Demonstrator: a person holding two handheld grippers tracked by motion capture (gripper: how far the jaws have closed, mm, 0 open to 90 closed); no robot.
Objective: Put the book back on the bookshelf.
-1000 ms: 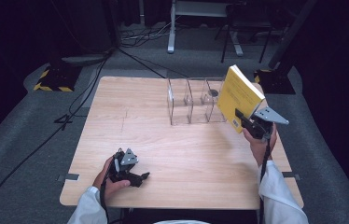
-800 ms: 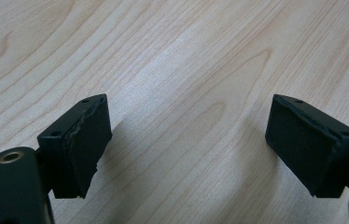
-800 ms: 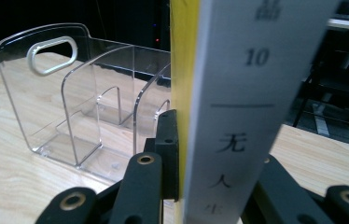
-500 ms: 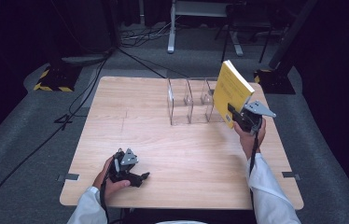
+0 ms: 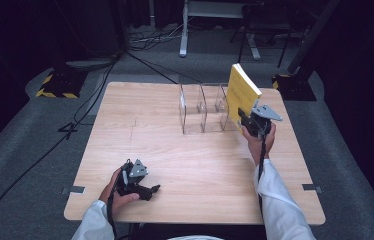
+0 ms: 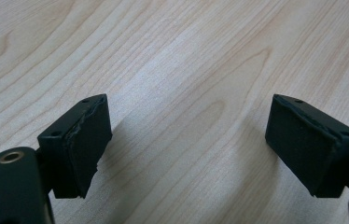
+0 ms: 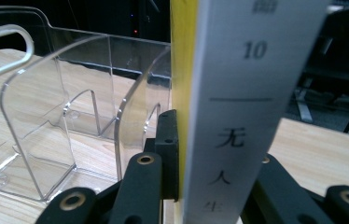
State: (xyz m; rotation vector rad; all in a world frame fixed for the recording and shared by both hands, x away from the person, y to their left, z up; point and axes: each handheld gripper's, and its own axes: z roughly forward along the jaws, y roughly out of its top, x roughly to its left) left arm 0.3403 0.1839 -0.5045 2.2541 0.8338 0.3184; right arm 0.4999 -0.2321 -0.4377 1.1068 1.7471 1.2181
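The yellow book point(image 5: 241, 93), clamped in the right gripper point(image 5: 247, 120), has moved beside the clear rack point(image 5: 200, 107); left gripper point(image 5: 151, 190) gapes empty.

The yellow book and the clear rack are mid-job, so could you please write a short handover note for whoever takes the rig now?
Right claw: shut on the yellow paperback book with a white spine, held upright in the air just right of the clear plastic divider rack.
Left claw: open, holding nothing, resting low over the light wooden table near its front left.
Rack: stands at the table's far middle; I see nothing in its slots.
Done: book picked up and brought to the rack.
Left: probably lower the book into a slot, likely the rightmost, then release.
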